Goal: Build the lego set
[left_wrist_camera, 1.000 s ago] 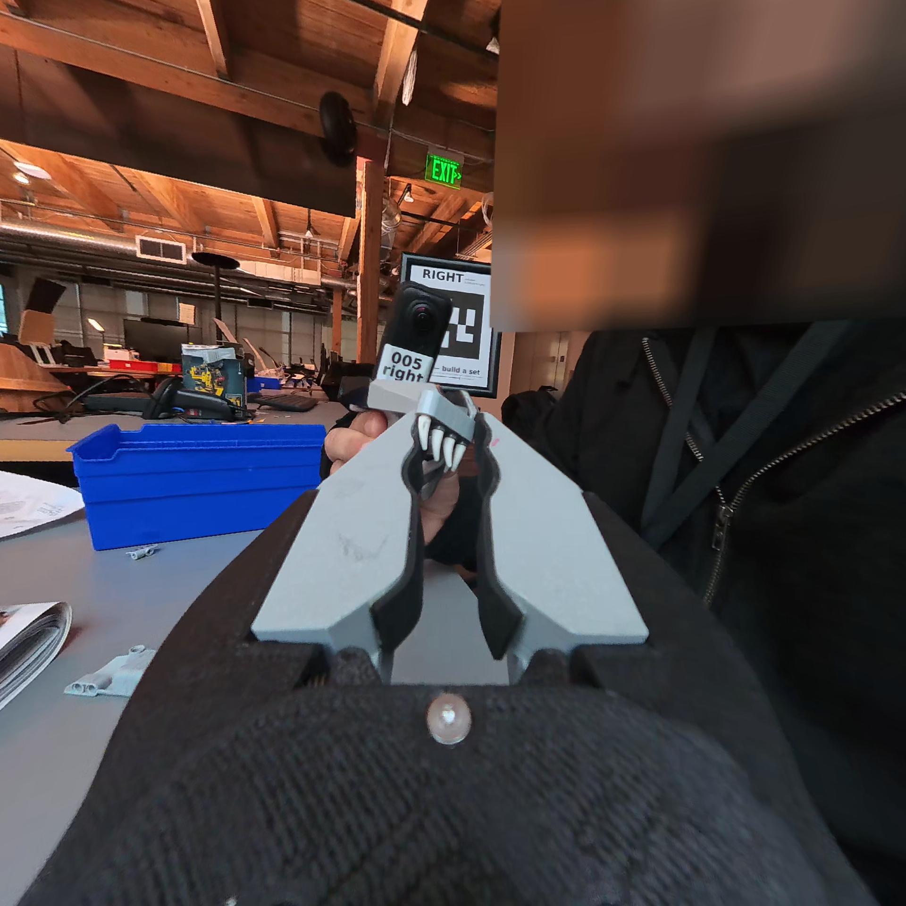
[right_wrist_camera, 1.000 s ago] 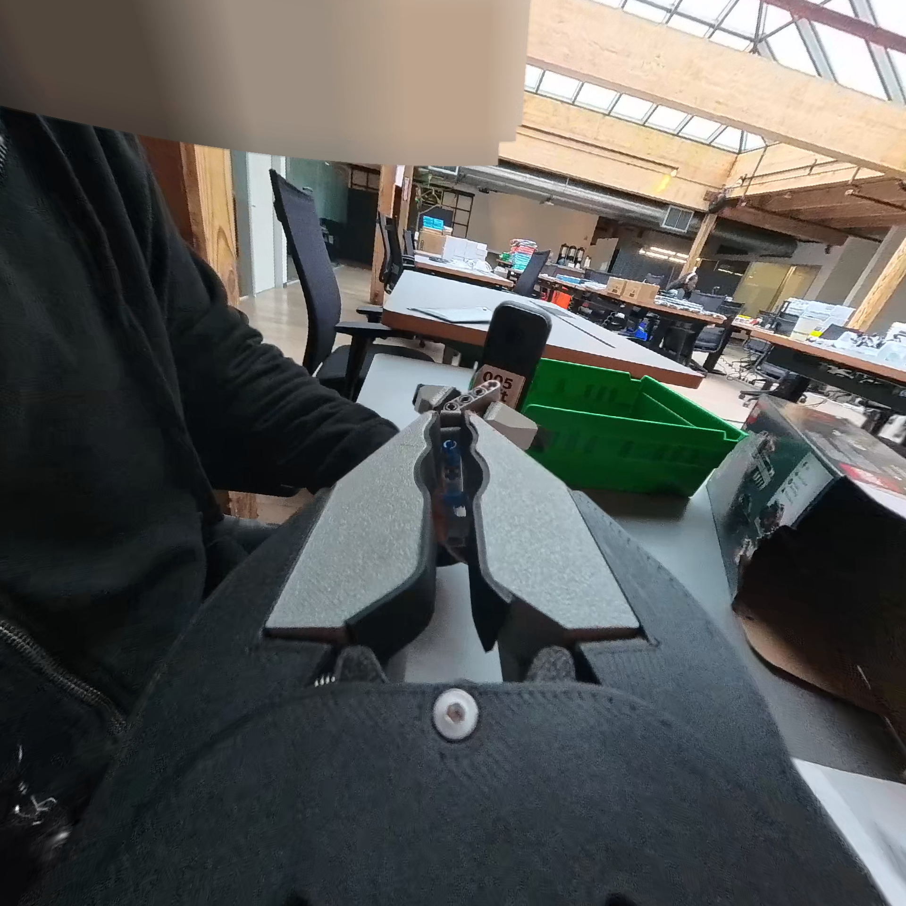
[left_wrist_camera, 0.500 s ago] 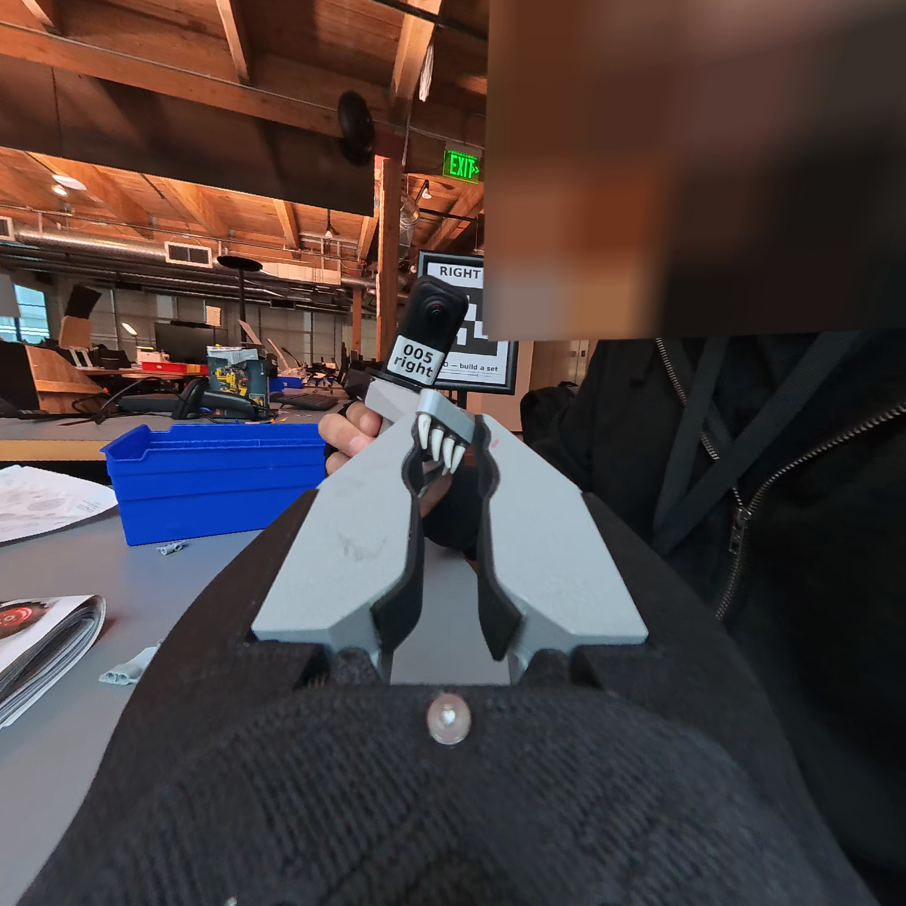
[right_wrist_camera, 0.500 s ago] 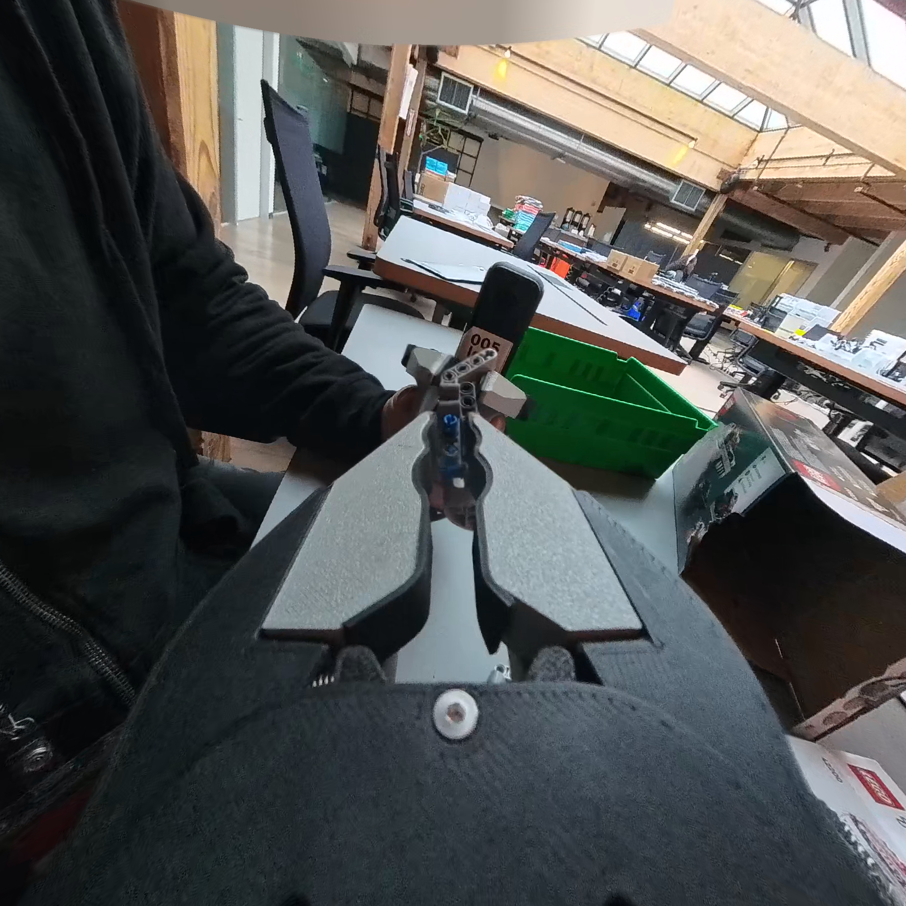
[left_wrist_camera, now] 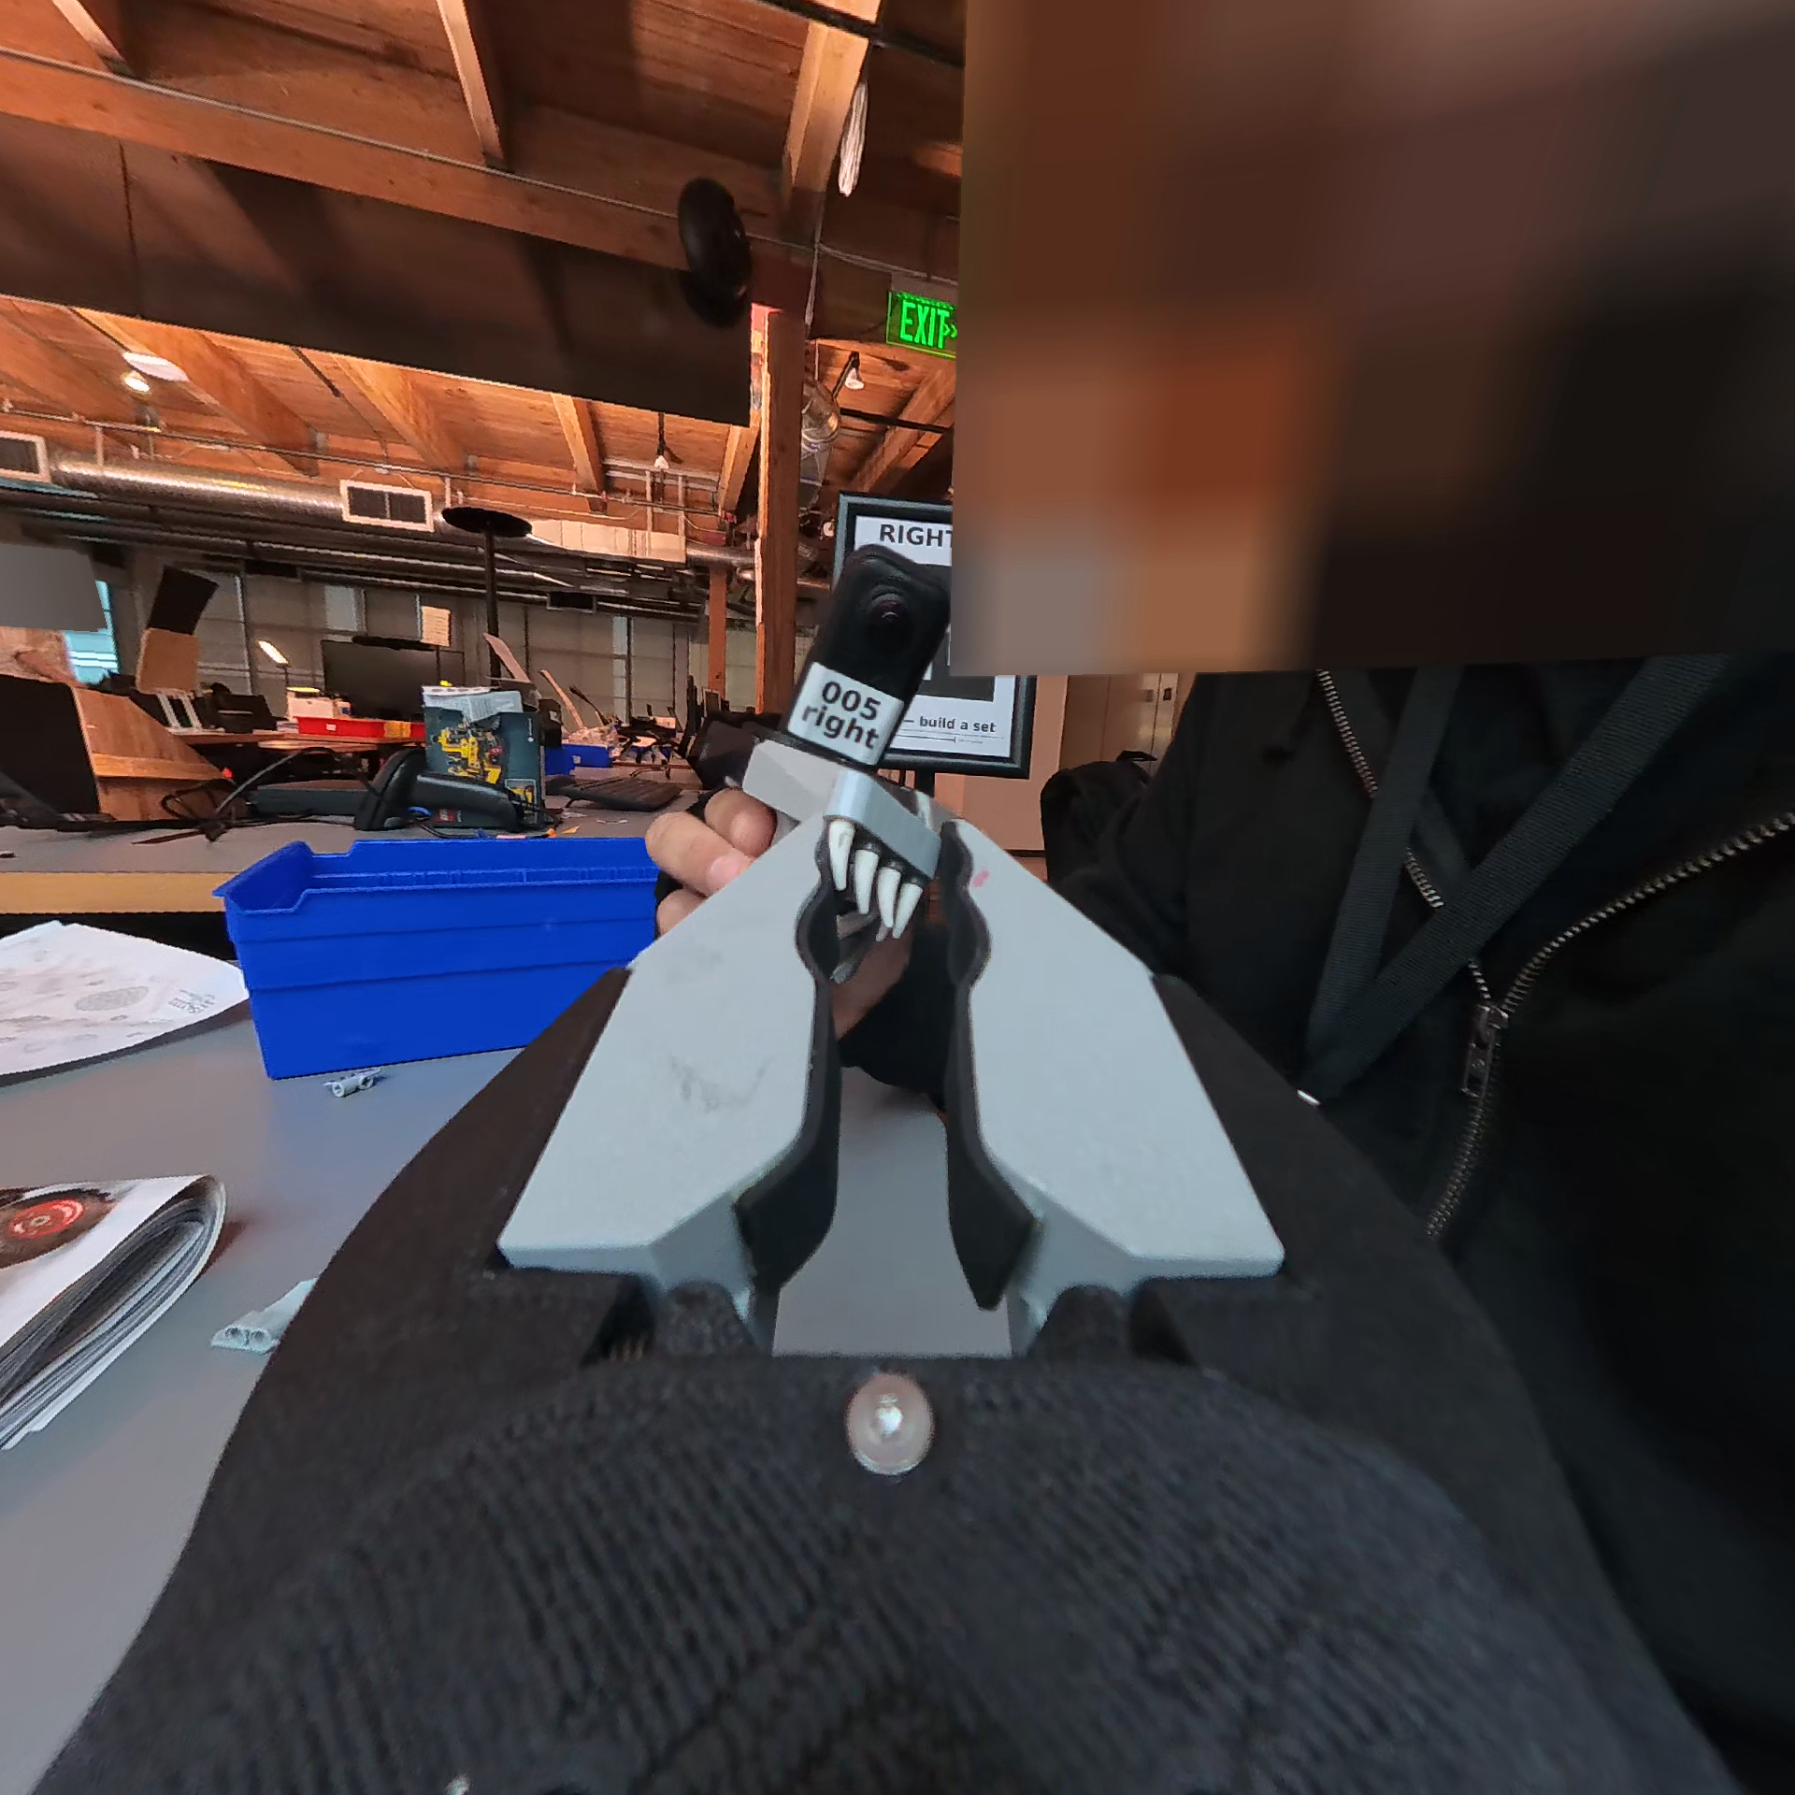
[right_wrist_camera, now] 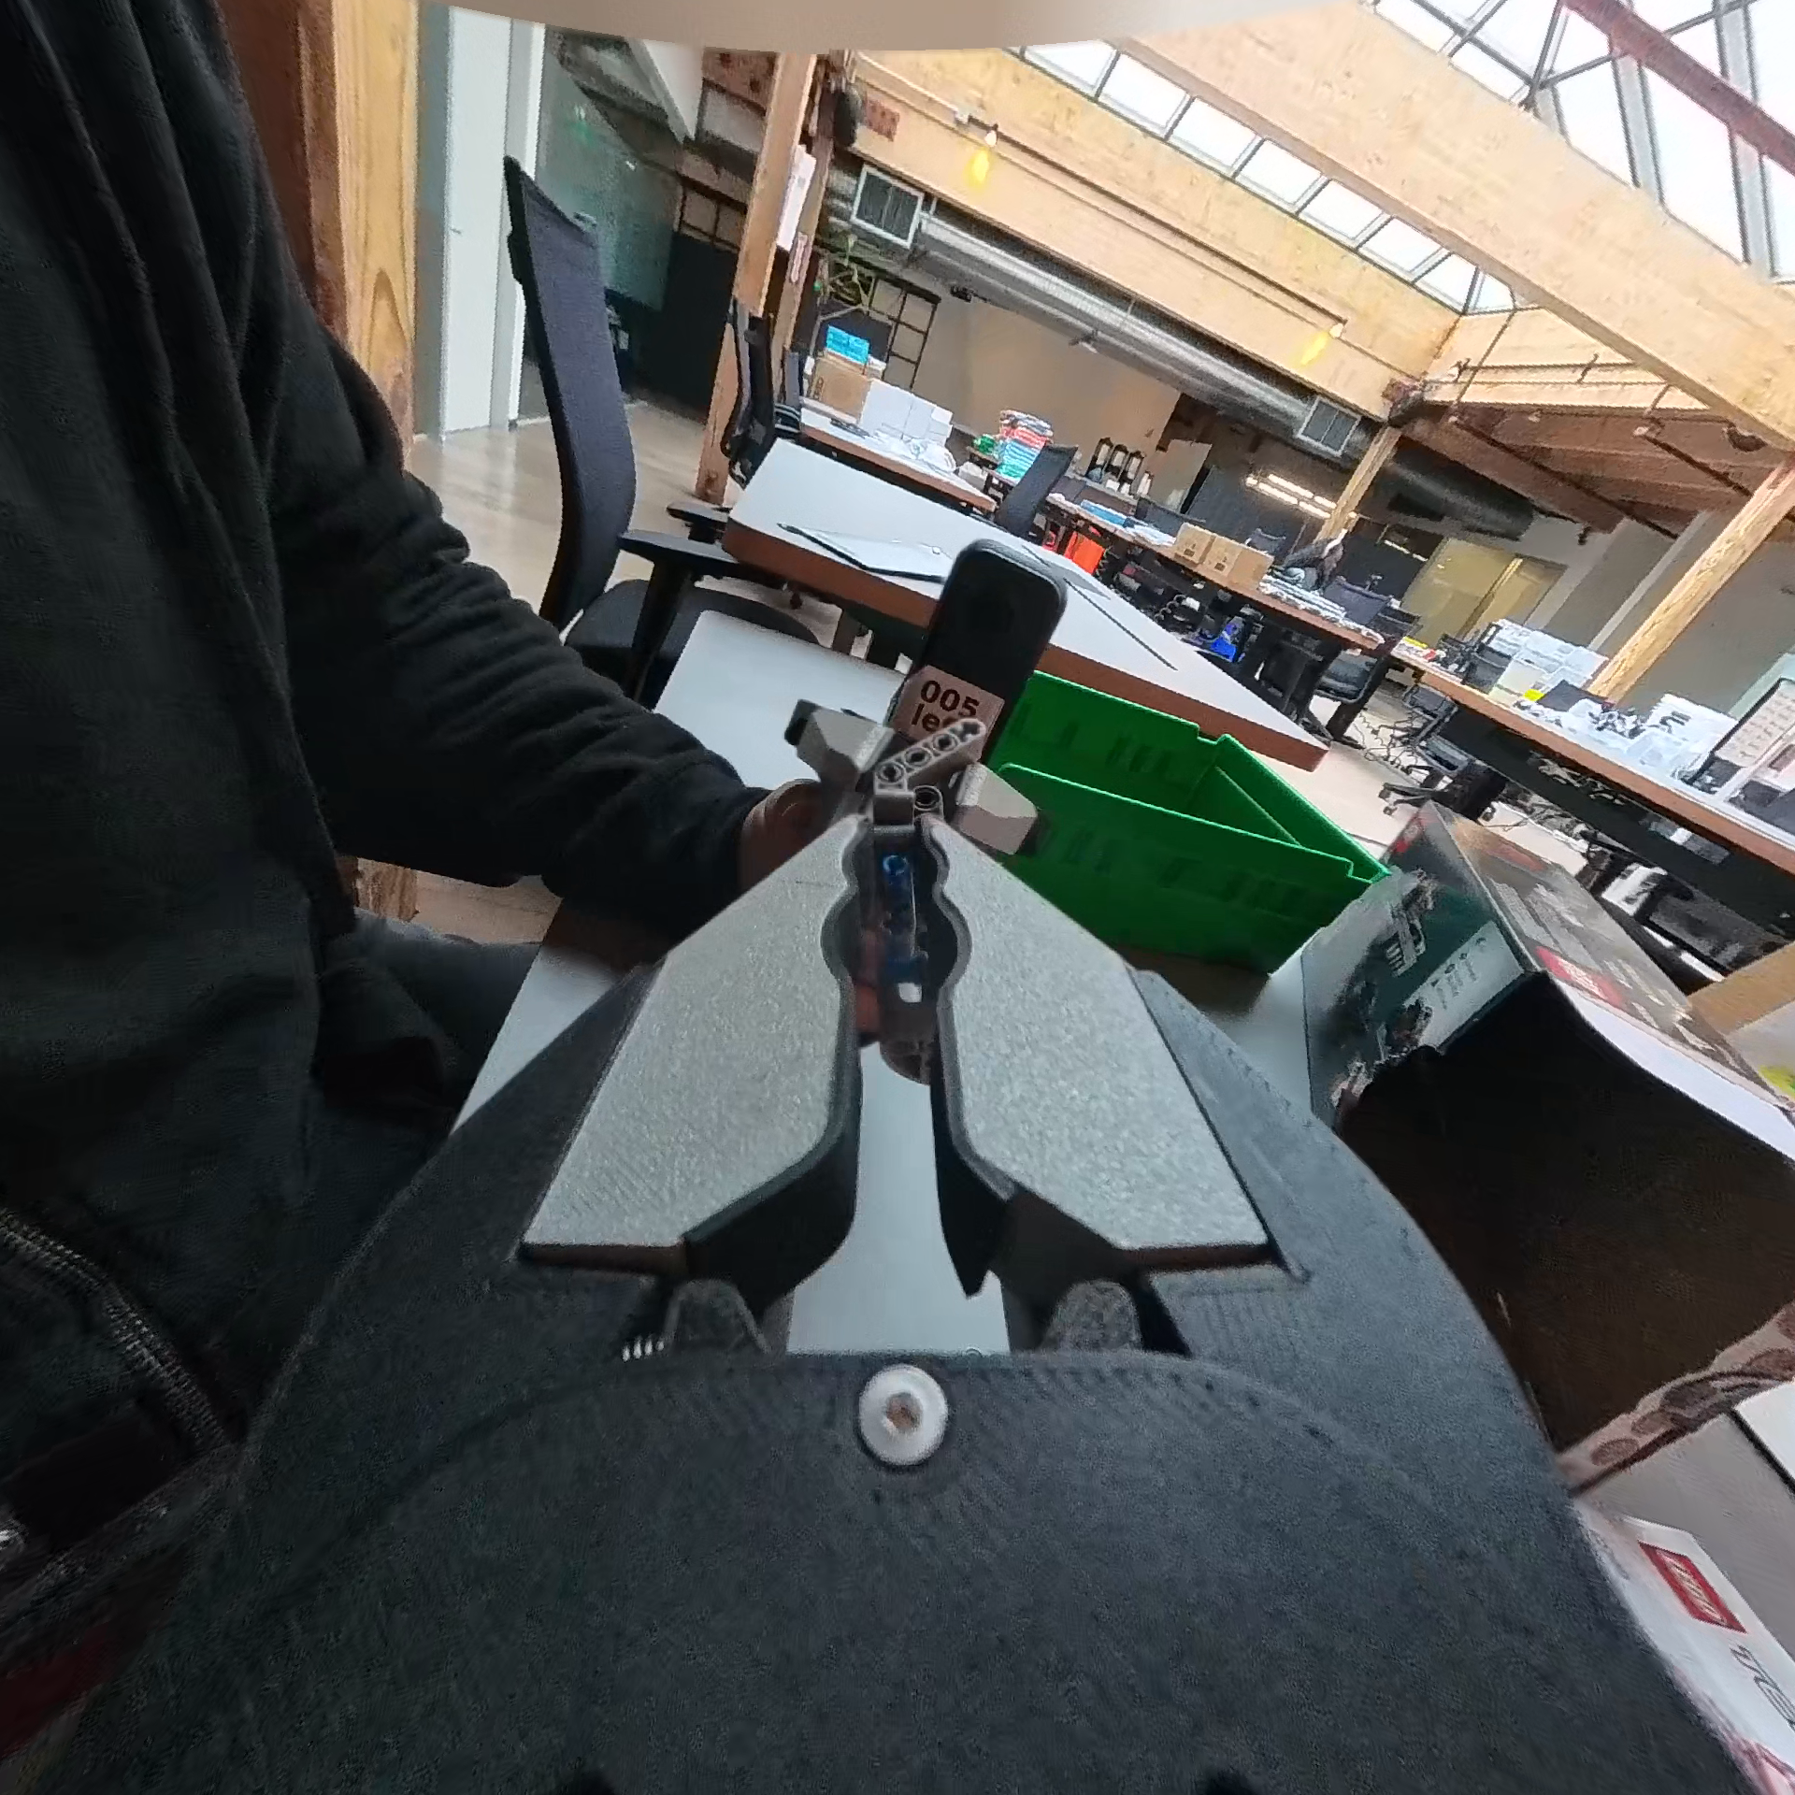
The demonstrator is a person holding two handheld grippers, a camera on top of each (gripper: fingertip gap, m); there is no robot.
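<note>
Right wrist view: both tongs [right_wrist_camera: 894, 845] grip one grey lego piece [right_wrist_camera: 898, 932], base hidden

The left gripper [left_wrist_camera: 889, 898] fingertips hide the lego piece's [left_wrist_camera: 879, 860] lower end.

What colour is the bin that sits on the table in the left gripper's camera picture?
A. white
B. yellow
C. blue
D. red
C: the long plastic bin standing on the grey table past the left gripper is plainly blue; the green bin shows only in the right wrist view.
</note>
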